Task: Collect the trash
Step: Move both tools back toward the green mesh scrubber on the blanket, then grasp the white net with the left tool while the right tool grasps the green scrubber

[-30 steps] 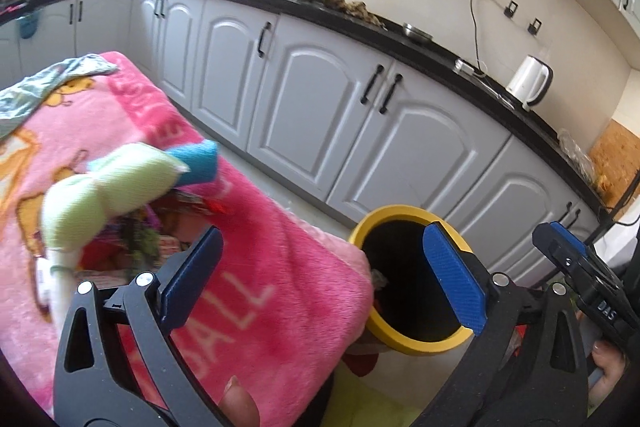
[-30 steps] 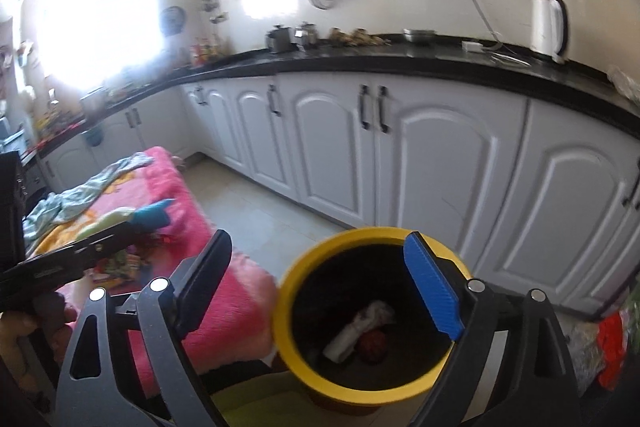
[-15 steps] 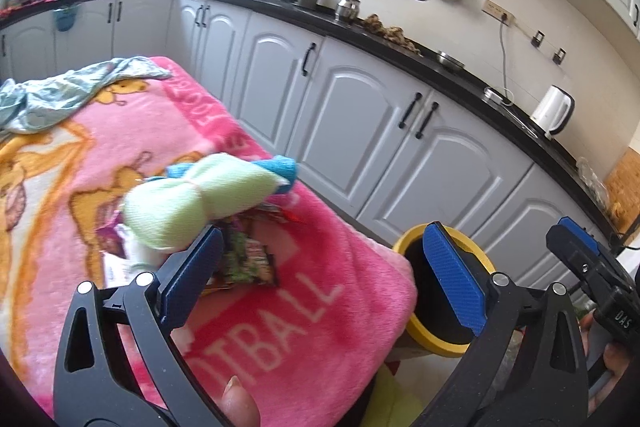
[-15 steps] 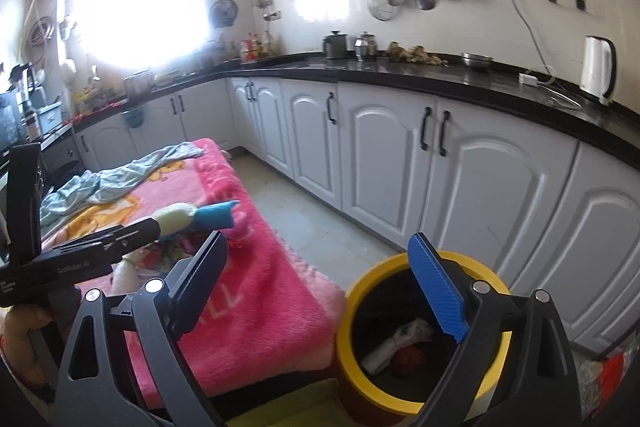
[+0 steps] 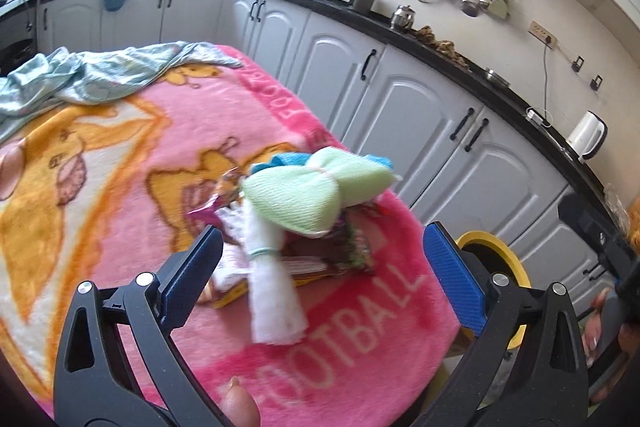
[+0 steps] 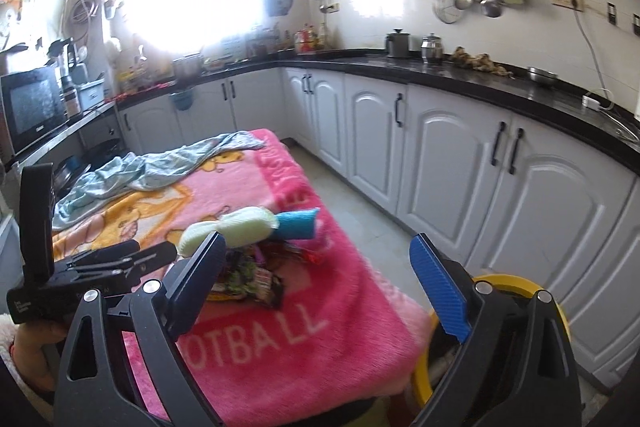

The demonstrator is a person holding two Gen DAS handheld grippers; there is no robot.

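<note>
Left claw [image 5: 320,267] and right claw [image 6: 316,287], both gaping and empty, face the wrapper pile [image 5: 320,251] beside the yellow bin [image 5: 504,267]. Best grasp: one loose wrapper at the pile's edge, clear of the green sponge [image 5: 304,195].

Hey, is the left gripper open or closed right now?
Open. In its own view the left gripper has its two blue pads wide apart with nothing between them, aimed at the wrapper pile on the pink blanket.

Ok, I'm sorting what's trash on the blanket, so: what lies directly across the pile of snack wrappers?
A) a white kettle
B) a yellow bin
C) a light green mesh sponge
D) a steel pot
C: the light green mesh sponge rests over the snack wrappers on the pink blanket.
</note>
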